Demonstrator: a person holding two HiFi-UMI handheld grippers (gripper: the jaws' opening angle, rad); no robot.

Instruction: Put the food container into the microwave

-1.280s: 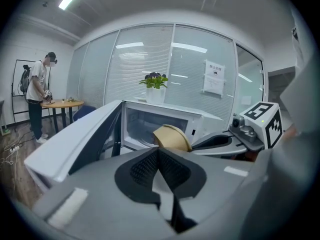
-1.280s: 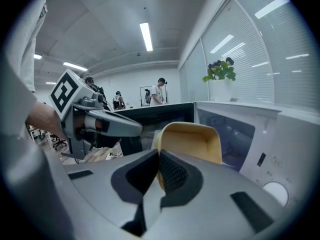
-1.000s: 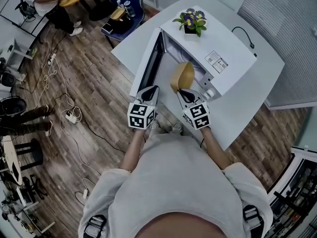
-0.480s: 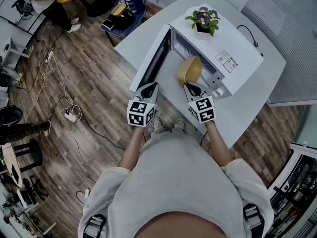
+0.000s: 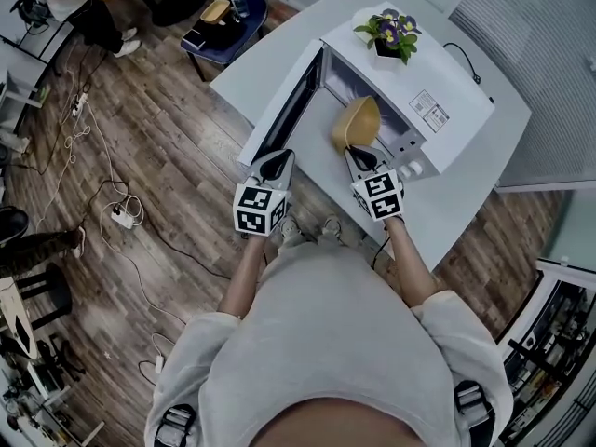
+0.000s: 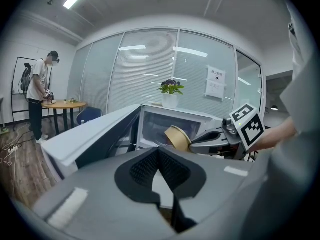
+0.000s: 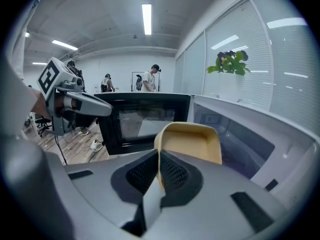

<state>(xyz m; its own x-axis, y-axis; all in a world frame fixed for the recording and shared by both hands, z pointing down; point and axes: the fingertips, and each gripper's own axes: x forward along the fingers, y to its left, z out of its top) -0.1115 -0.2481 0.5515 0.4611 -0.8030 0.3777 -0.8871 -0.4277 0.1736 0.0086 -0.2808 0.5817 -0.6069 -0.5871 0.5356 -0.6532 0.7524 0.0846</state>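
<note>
Head view showed a white table point(image 5: 466, 189) standing on a wood-plank floor point(image 5: 158, 138), with cables and a power strip point(image 5: 121, 217) loose on the planks and a blue chair point(image 5: 228, 17) beyond the table's far edge. White microwave point(image 5: 447, 91) sat on the table, its door point(image 5: 284, 119) swung fully open to the left, a potted plant point(image 5: 391, 31) with purple flowers on its top, and a black cord point(image 5: 461, 63) on the table behind it. Left gripper view had glass walls with blinds behind the microwave and a person point(image 6: 39, 84) standing at a round wooden table point(image 6: 62, 103). Food container point(image 5: 358, 124) was tan, shallow, with rounded corners and a thin rim, tipped up on edge at the open mouth of the microwave; could not tell if it touched the cavity floor. Right gripper point(image 7: 159, 159) had its jaws pinched tight on the container's near rim. Left gripper point(image 6: 158, 151) hung just outside the door edge, pads pressed together with nothing between them.
</note>
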